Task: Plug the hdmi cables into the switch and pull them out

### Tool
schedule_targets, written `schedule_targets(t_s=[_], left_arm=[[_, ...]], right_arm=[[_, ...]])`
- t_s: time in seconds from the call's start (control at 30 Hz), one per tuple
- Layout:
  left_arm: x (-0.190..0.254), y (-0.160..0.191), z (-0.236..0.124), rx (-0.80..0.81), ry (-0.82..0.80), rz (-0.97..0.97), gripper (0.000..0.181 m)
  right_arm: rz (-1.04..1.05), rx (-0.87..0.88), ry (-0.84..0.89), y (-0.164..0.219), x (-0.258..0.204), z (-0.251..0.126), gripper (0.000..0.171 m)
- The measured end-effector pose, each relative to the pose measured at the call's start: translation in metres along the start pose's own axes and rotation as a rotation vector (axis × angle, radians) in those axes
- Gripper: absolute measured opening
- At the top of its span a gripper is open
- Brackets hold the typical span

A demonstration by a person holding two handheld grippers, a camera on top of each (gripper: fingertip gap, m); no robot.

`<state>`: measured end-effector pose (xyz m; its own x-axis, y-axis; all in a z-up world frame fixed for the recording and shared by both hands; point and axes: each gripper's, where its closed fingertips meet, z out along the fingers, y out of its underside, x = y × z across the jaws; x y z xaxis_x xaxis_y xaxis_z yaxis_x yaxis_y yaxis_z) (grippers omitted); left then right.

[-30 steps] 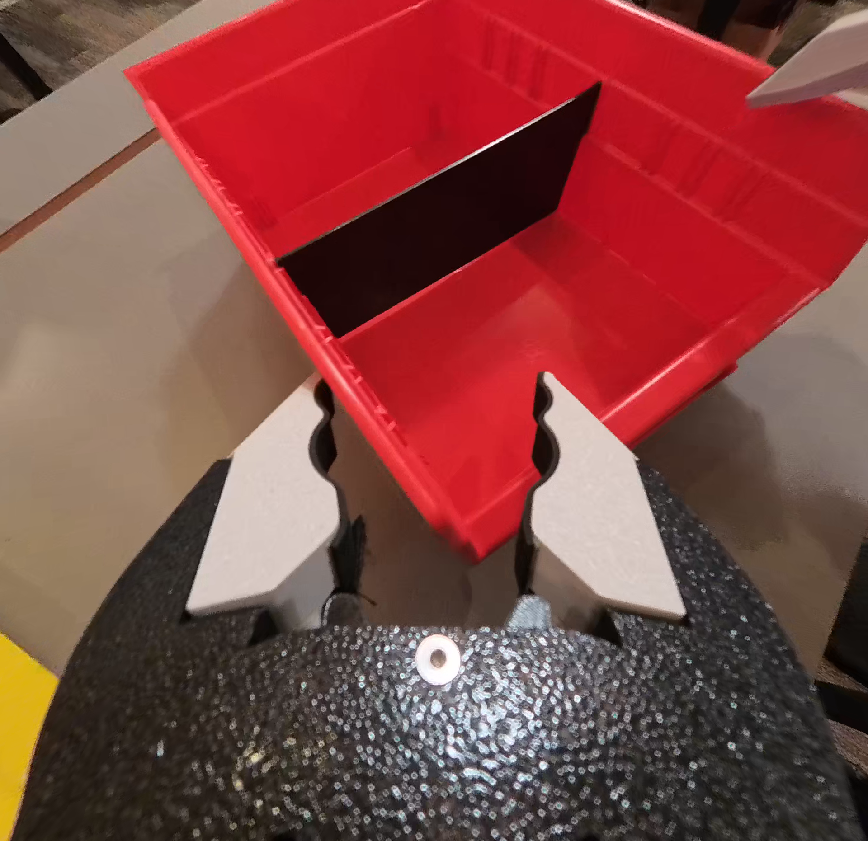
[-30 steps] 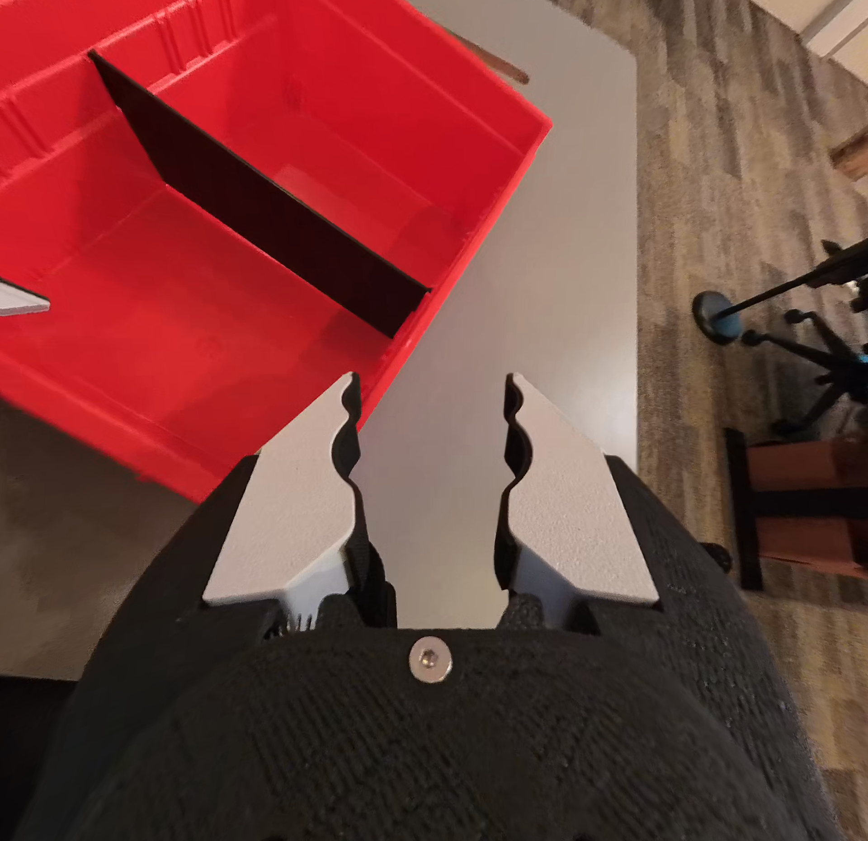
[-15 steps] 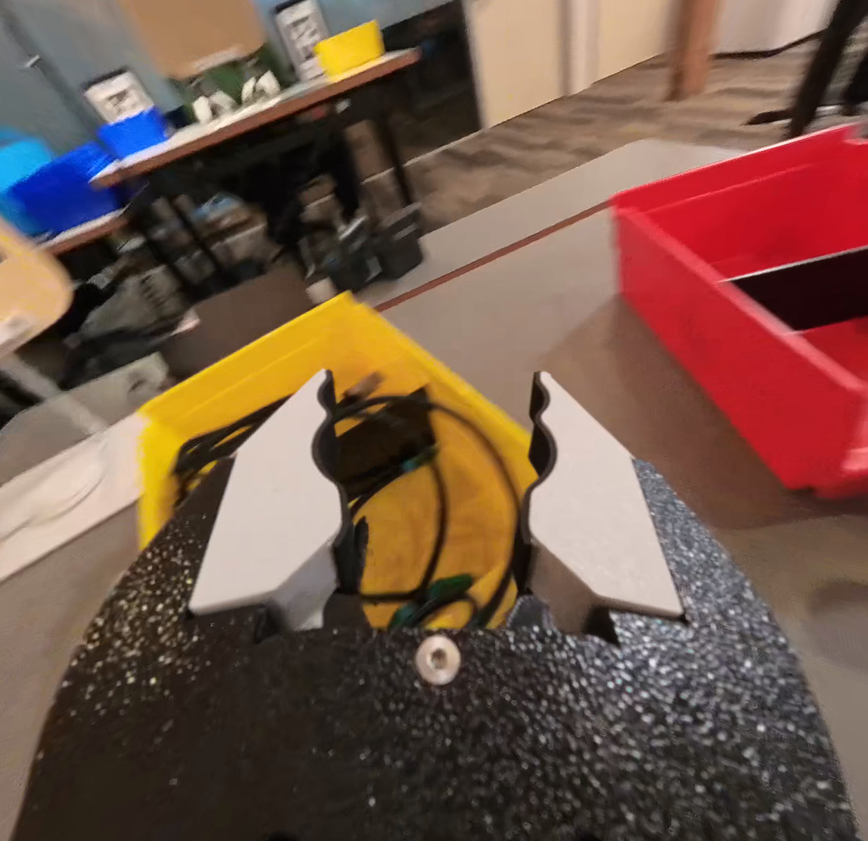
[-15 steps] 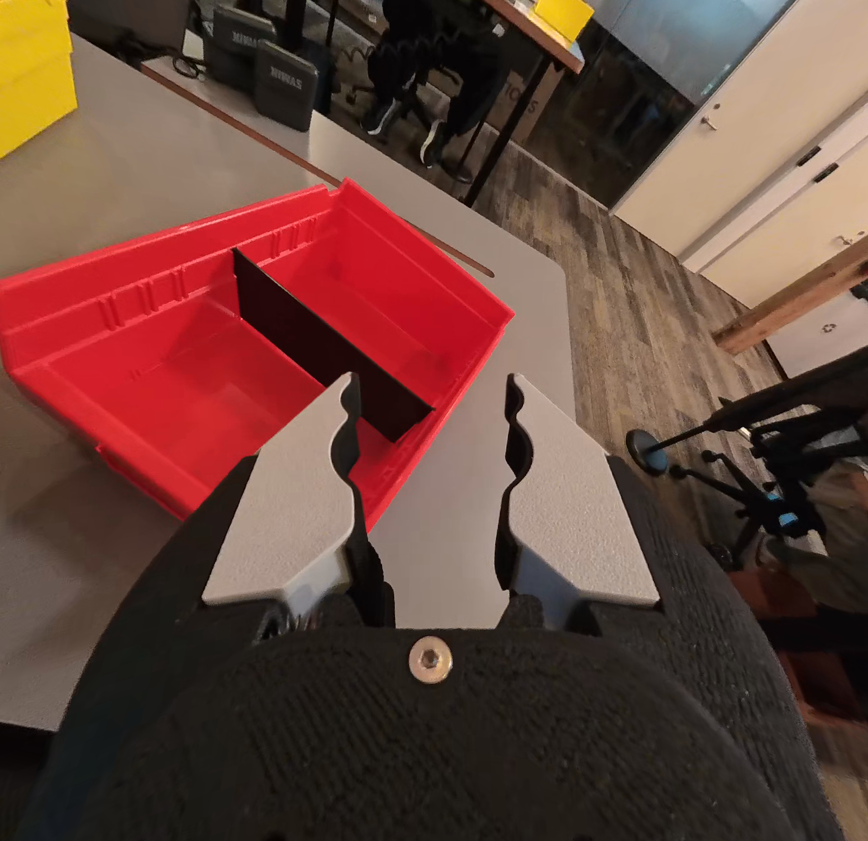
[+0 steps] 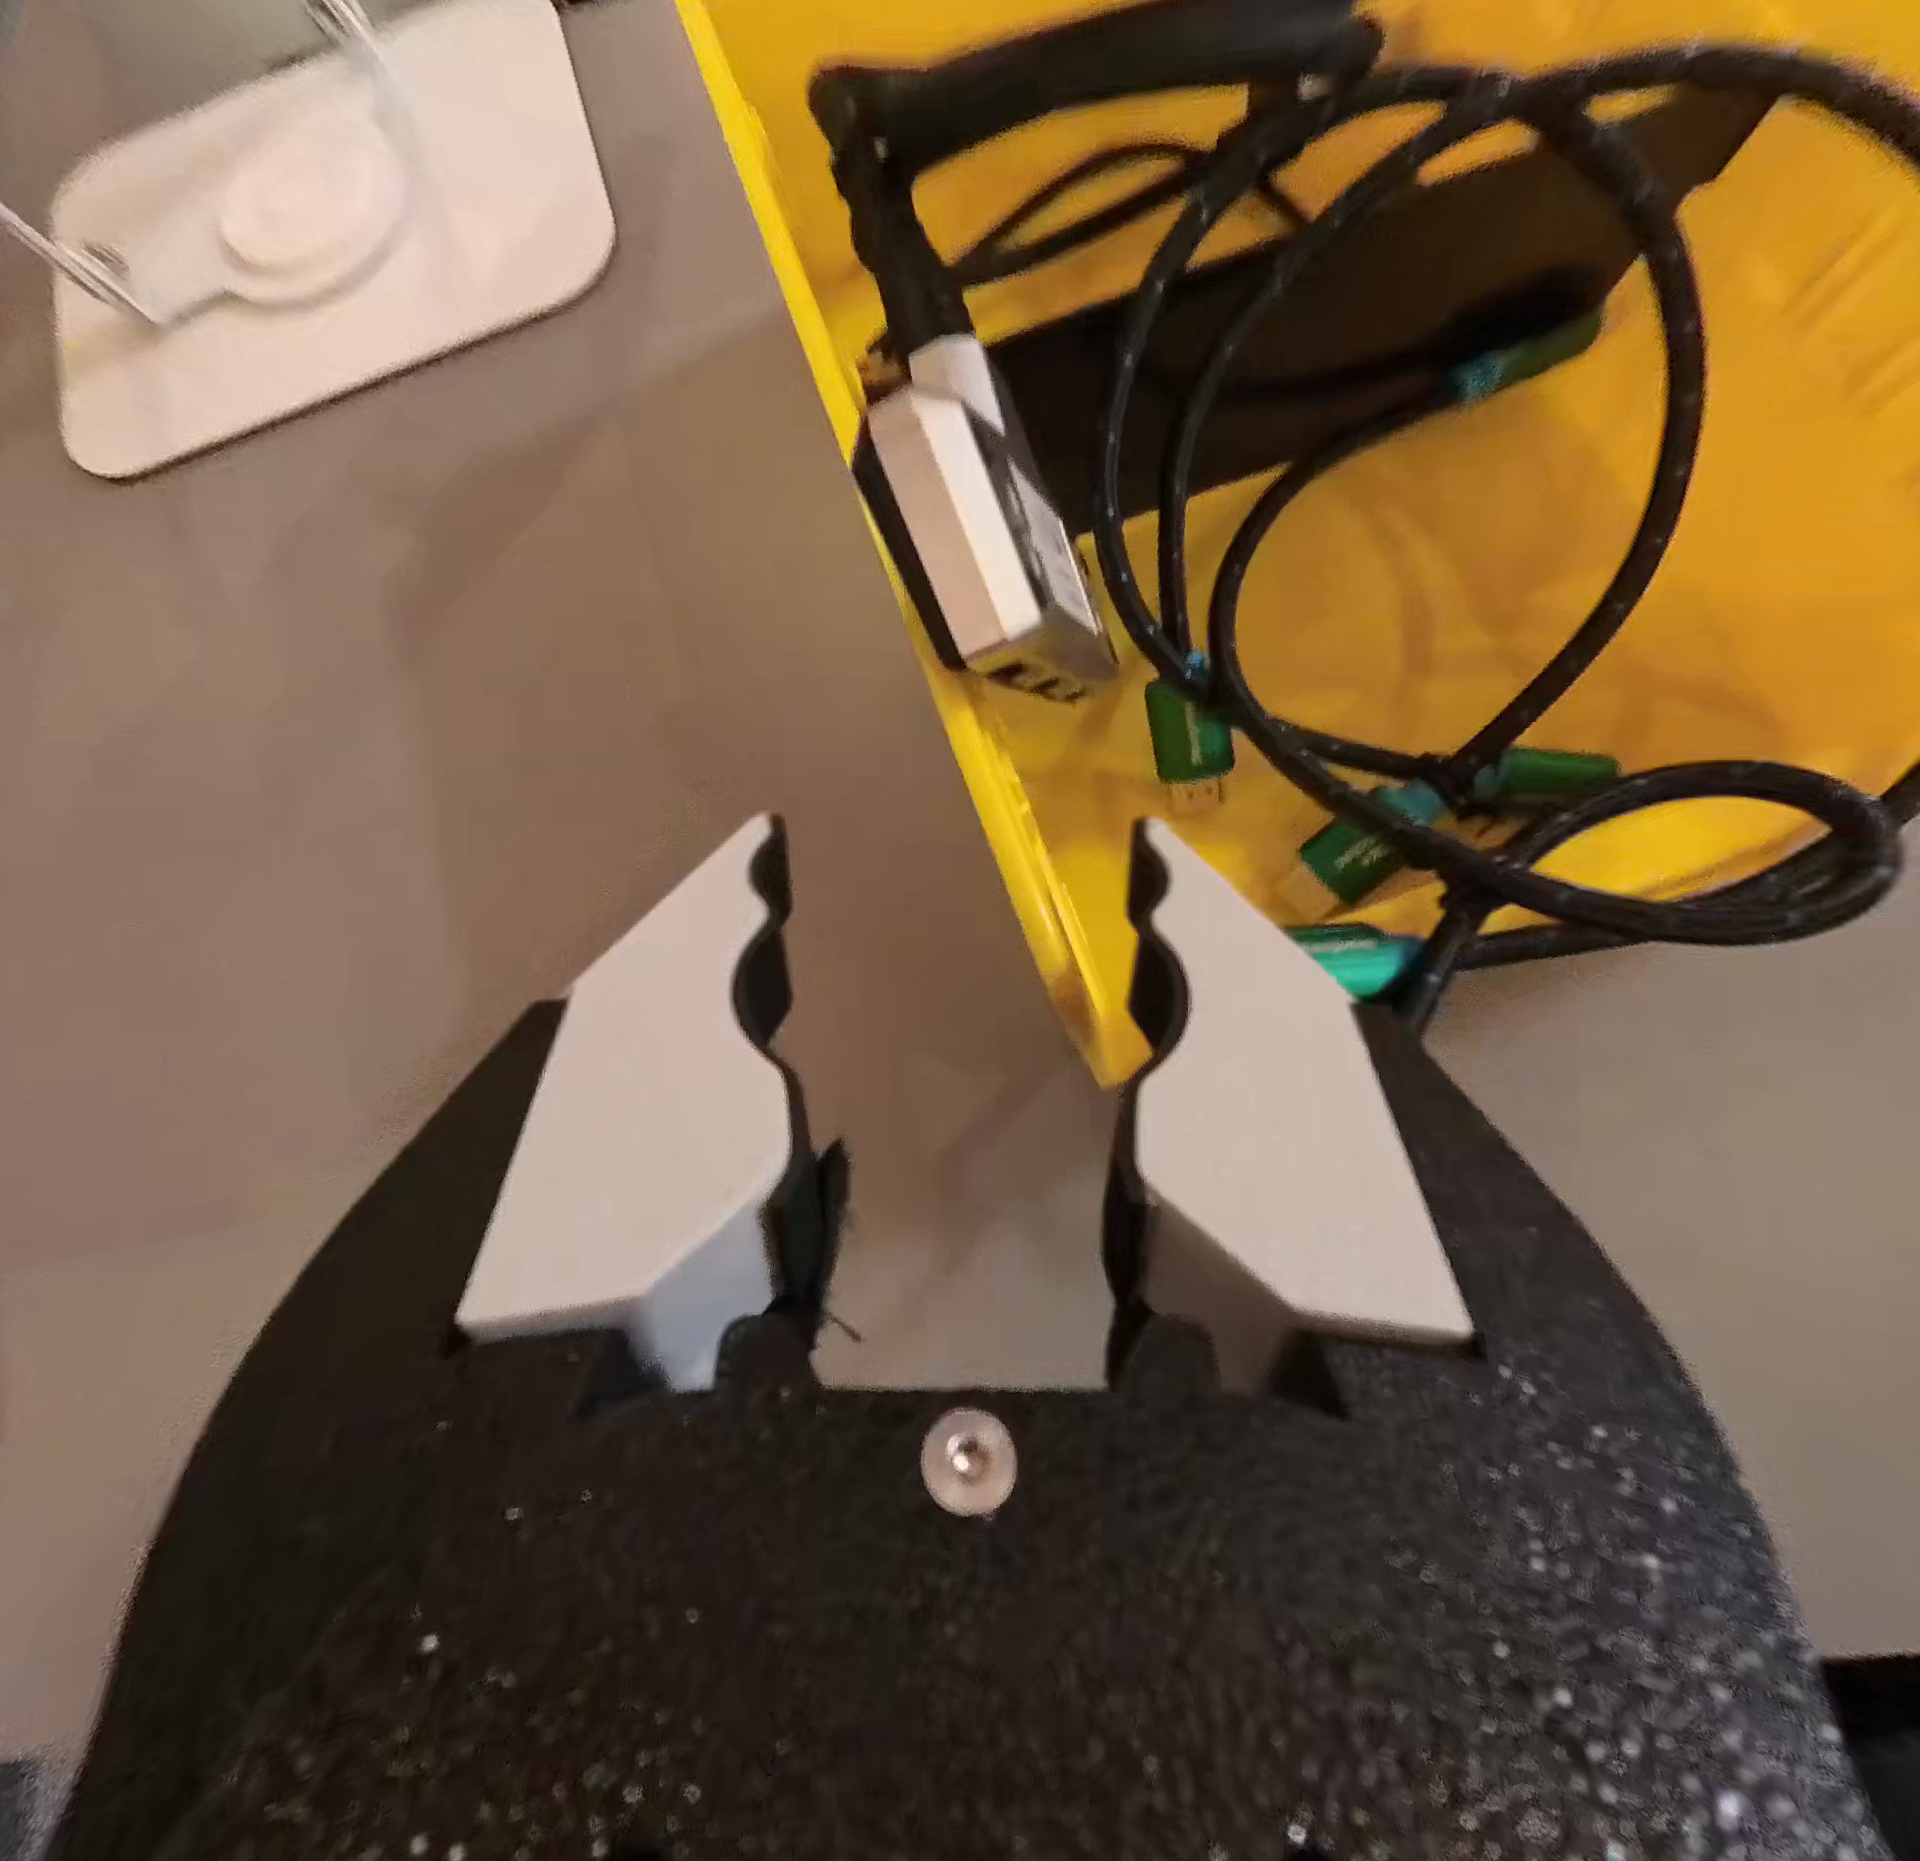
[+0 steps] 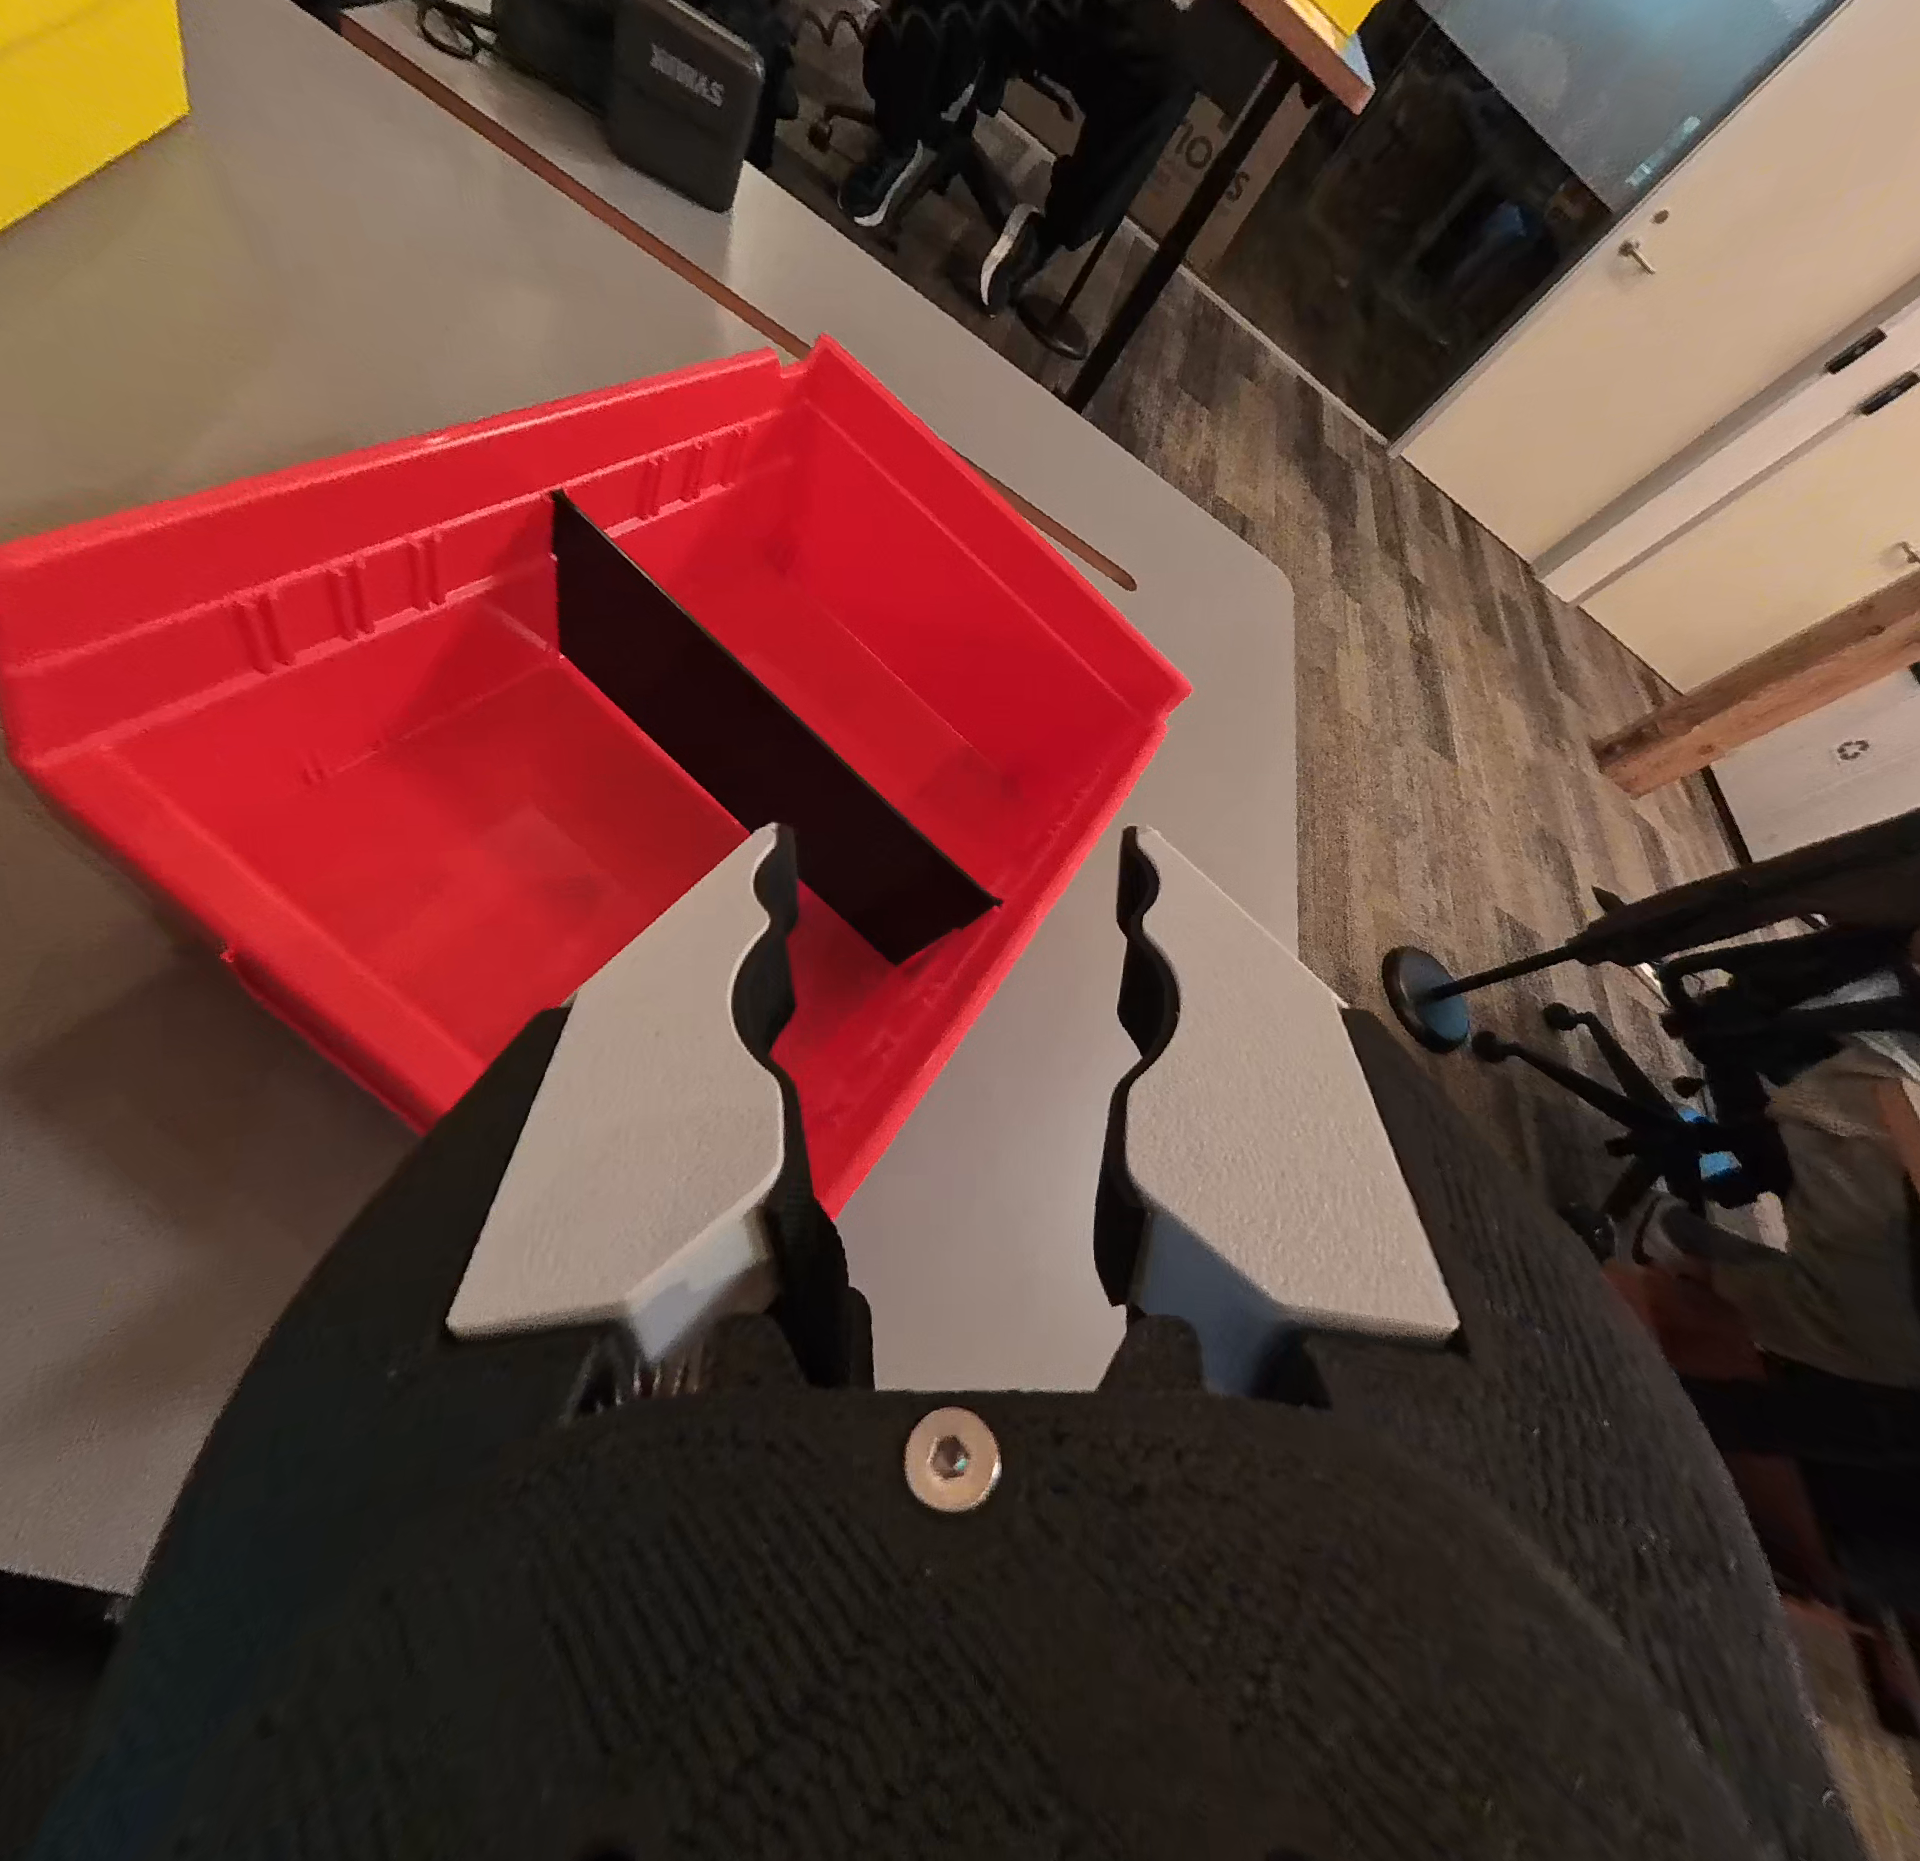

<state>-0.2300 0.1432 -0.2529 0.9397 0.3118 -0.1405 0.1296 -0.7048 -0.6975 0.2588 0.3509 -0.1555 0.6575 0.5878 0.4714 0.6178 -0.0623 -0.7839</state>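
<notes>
Warm dim light, left-view motion blur

Left gripper (image 5: 956,845) swung onto yellow bin (image 5: 1039,876) (from red).

Each black, grainy gripper (image 5: 956,876) bears grey scalloped fingers (image 6: 644,1105) and a silver screw (image 6: 951,1460).

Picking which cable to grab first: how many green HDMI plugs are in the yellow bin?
5 green plugs show in the yellow bin: one beside the silver switch, two near the open front, one among the cable loops, one farther back. Others may hide under cables.
</notes>
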Motion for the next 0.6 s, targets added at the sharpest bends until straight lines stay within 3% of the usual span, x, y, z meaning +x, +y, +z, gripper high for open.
schedule_targets(t_s=[0.1,0.17,0.23,0.6], left_arm=[[0.003,0.008,0.009,-0.037,0.026,0.02,0.041],[0.007,0.007,0.012,-0.015,0.042,0.028,0.009],[-0.005,0.007,0.013,-0.003,-0.023,0.038,0.006],[-0.036,0.015,0.01,0.055,-0.034,-0.064,0.003]], right_arm=[[-0.01,-0.004,-0.008,0.0,-0.003,0.001,0.061],[-0.011,-0.006,-0.009,0.0,-0.003,0.001,0.061],[-0.006,-0.015,-0.012,0.003,-0.003,0.003,0.061],[0.178,-0.25,-0.015,0.059,0.01,0.018,0.061]])
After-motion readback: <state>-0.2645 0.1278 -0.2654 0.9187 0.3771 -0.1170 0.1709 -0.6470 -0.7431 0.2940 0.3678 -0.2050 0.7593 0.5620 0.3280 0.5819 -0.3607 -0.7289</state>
